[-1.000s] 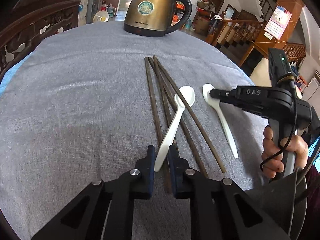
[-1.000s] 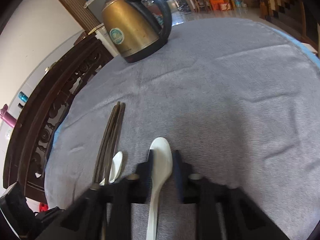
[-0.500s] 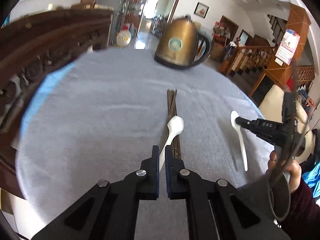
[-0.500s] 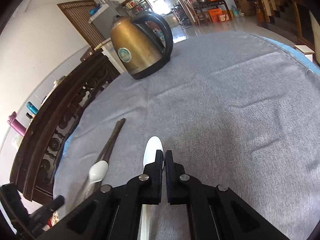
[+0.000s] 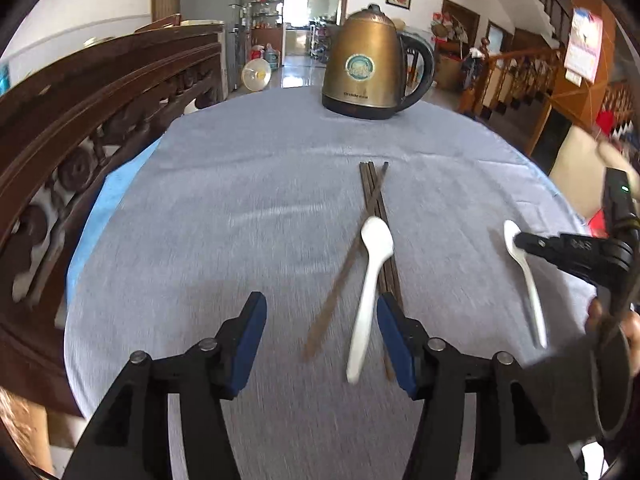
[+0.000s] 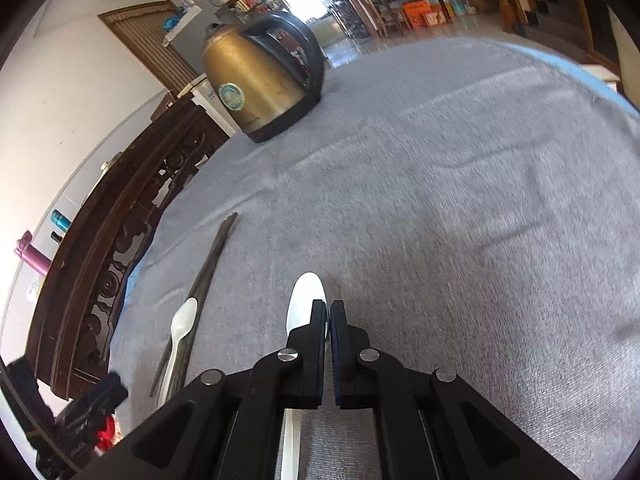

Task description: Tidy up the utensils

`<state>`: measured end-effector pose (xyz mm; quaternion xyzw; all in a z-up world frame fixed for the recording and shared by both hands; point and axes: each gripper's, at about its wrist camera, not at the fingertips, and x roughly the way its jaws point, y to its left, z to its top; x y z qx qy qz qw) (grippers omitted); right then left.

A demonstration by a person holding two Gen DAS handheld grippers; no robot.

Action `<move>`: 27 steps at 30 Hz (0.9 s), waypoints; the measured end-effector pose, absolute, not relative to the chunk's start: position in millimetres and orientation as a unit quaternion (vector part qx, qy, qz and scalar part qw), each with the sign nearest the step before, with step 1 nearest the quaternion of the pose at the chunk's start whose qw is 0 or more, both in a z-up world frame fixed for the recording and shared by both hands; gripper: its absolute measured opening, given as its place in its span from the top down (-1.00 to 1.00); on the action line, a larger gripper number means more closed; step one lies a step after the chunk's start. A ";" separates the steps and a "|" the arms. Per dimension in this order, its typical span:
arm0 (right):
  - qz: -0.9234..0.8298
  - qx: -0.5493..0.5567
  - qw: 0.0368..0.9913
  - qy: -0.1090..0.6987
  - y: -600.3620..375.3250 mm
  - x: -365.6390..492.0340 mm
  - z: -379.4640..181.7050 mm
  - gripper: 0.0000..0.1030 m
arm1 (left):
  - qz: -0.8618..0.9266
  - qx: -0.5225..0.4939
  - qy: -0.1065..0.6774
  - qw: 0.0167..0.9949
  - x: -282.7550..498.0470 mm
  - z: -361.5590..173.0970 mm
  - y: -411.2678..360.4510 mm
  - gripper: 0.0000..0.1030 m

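Several dark wooden chopsticks [image 5: 374, 196] lie on the grey cloth, one slanting off to the left. A white spoon [image 5: 370, 284] lies across them. My left gripper [image 5: 318, 316] is open and empty above the cloth, with the spoon's handle and a chopstick end between its fingers. A second white spoon [image 5: 522, 268] lies to the right. My right gripper [image 6: 328, 312] is shut and hovers over that spoon [image 6: 304, 300]; no grip on it shows. The chopsticks [image 6: 212, 260] and the first spoon [image 6: 180, 328] show left in the right wrist view.
A brass electric kettle [image 5: 368, 68] stands at the table's far edge, also in the right wrist view [image 6: 256, 80]. A carved dark wooden rail [image 5: 80, 120] runs along the left side. The round table's cloth [image 5: 240, 184] ends close on the right.
My left gripper has opened wide and let go of the first spoon, which now lies on the chopsticks. One chopstick has swung out to the left. My right gripper has stayed shut.
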<state>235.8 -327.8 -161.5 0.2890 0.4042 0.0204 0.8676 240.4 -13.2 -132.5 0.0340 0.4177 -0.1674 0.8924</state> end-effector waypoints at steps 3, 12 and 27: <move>0.020 0.294 0.865 0.406 -331.2 233.9 -166.6 0.92 | -0.172 0.034 0.423 0.889 261.0 -137.1 -20.2 -0.13; 0.026 0.344 0.857 0.383 -355.9 227.5 -179.4 0.91 | -0.287 -0.095 0.508 0.806 300.0 -166.0 -37.3 0.10; 0.039 0.364 0.853 0.371 -362.4 225.2 -179.8 0.86 | -0.270 -0.127 0.497 0.815 318.0 -164.7 -32.9 0.17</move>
